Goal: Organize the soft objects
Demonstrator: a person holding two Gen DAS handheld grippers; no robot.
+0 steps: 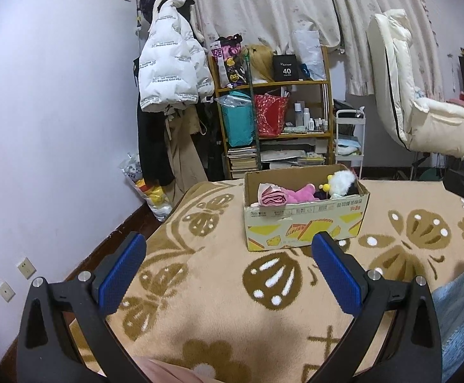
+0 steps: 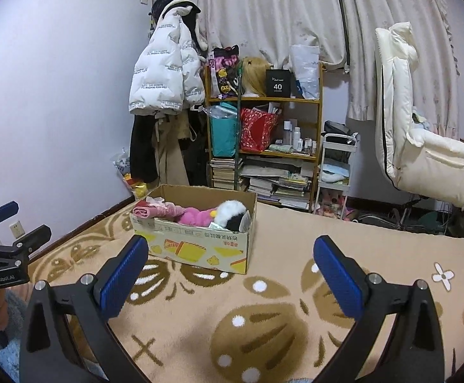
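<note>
Butterfly blanket point(image 1: 200, 287) under cardboard box point(image 1: 305, 223), long side facing both wide-open tools.

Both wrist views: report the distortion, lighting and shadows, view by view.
Left wrist view: strong fisheye bend, dark corners; wall and curtain curve; even indoor light; soft shadow on the blanket between the open left gripper fingers; cardboard box sharp.
Right wrist view: same curvature and vignette; soft shadow under the open right gripper; box in focus.
</note>
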